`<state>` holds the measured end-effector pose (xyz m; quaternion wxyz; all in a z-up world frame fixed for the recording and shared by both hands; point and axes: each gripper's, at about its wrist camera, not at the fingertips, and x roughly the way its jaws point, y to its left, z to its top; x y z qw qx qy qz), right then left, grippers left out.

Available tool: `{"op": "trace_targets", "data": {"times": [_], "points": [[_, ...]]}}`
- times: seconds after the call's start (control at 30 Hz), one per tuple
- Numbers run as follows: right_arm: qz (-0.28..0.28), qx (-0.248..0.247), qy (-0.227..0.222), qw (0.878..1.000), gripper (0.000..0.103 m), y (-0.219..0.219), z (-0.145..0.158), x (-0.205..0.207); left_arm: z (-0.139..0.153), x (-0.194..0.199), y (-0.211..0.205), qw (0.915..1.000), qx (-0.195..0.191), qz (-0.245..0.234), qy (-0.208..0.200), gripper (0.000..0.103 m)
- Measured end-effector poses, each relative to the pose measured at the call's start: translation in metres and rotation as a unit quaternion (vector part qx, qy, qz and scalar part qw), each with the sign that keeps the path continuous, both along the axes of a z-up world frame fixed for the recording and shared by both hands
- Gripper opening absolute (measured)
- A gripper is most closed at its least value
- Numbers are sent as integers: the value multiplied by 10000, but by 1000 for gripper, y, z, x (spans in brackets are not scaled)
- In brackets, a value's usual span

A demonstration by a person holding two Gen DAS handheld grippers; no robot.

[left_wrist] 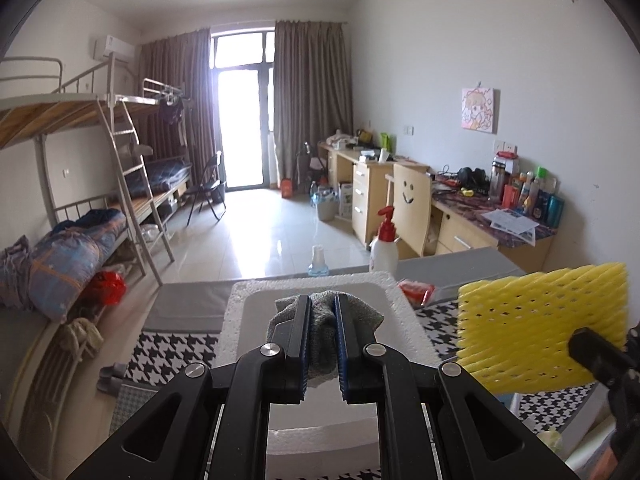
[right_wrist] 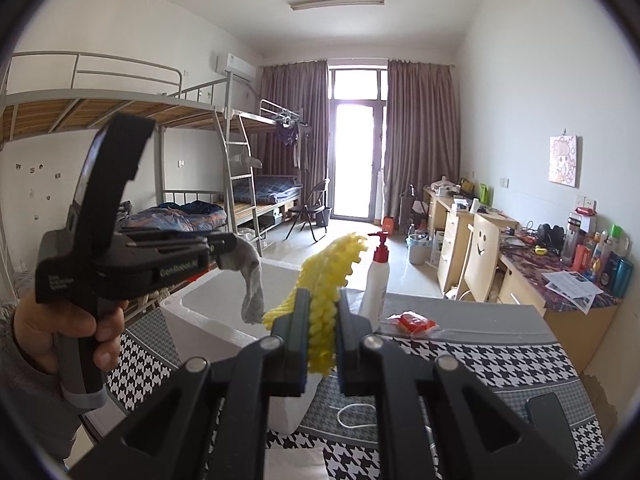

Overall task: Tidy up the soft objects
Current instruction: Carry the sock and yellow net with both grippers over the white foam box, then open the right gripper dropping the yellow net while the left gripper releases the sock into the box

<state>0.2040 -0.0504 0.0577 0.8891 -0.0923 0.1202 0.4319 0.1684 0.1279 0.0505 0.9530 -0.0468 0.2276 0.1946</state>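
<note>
the left hand-held gripper (left_wrist: pixel 322 300) has its jaws pinched narrow on a grey sock (left_wrist: pixel 322 334), which droops over the open white foam box (left_wrist: pixel 404 312). in the right wrist view a hand (right_wrist: pixel 66 330) wraps the pistol grip from below, the tool roughly level and pointing across the box. the right hand-held gripper (right_wrist: pixel 323 294) is clamped on a yellow foam net (right_wrist: pixel 326 276), held just to the right of the box, above the houndstooth cloth (right_wrist: pixel 500 356). a white pump bottle (right_wrist: pixel 376 280) and a red packet (right_wrist: pixel 414 323) stand beyond.
</note>
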Motion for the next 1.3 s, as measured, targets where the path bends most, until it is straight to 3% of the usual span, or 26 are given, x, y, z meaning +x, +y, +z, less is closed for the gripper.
{"op": "trace_targets", "data": {"times": [0.1,0.17,0.23,0.3,0.5,0.6,1.3], "points": [[4,-25,-7,10000,14,2,0,0,-6,2,5,9999,-7,43,116,15],[-17,-46,-13,10000,14,5,0,0,-9,4,6,9998,-57,-23,163,27],[-30,-50,8,10000,14,7,-1,2,-12,3,9,9999,-71,-33,154,61],[-55,-70,13,10000,14,9,-1,2,-11,-2,11,10000,-9,61,25,74],[-76,-136,55,9999,14,18,-1,7,-6,-17,17,9993,-22,213,-297,97],[-62,-157,77,9998,14,23,-1,9,-3,-24,20,9988,30,245,-417,102],[229,-344,180,9990,14,65,-3,18,-12,-60,44,9952,19,780,-593,102]]}}
